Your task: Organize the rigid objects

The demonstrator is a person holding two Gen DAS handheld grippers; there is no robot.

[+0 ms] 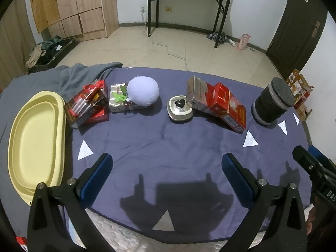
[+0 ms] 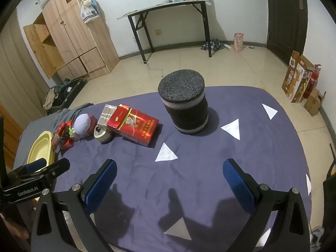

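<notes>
Left gripper [image 1: 167, 168]: spread wide, holding nothing.
Right gripper [image 2: 170, 172]: spread too (over the purple cloth [image 2: 210, 157]).
Yellow tray [image 1: 35, 138]: far left, bare.

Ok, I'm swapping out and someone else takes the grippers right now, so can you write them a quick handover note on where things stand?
Left gripper: open, empty, hovering over the near edge of the purple cloth.
Right gripper: open, empty, facing the black foam cylinder.
Yellow tray sits at the far left; nothing in it.
Along the back, left to right: stacked red boxes, silver box under a white ball, small round tin, red carton with a silver box leaning on it, then the cylinder, standing upright.
Done: apparently nothing placed yet.
Left: probably move the rigid items into the tray.
</notes>
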